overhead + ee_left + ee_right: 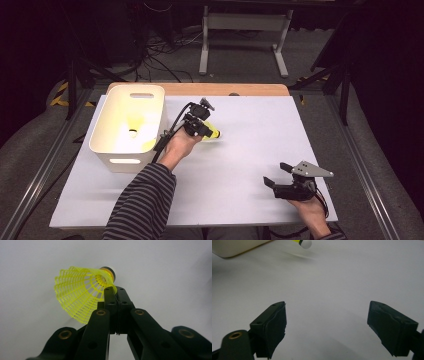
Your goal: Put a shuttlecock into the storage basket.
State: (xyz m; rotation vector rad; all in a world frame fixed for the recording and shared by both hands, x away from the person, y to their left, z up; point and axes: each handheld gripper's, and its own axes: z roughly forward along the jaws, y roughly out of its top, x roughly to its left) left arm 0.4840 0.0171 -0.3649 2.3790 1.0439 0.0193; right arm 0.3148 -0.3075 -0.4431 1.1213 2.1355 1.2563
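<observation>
To the left of your work stands a white plastic bin with cut-out handles (129, 125), resting on the white table sheet (250, 150); a second yellow shuttlecock (133, 132) lies on its floor. The bin's right wall is just beside your left wrist, and nothing lies between your gripper and its rim. The rest of the sheet around your hands is bare. Beyond the table's wooden far edge (220, 89) you have a grey floor with loose cables and the white legs of a stand (245, 37).

Your left forearm, in a striped sleeve (142, 205), comes up from the bottom edge and angles toward the table's middle; your left gripper (201, 127) sits just right of the bin, above the sheet. Its jaws are pressed fully together on the mesh rim of a yellow plastic shuttlecock (80, 296). Your right gripper (279, 175) rests low near the table's front right corner, well apart from the left, its jaws spread wide with nothing between them.

The shuttlecock's long axis lies roughly level in the high view, its white cork tip (217, 134) pointing right, away from the bin, and its open skirt back toward your hand. In the left gripper view the cork points away from the camera.
</observation>
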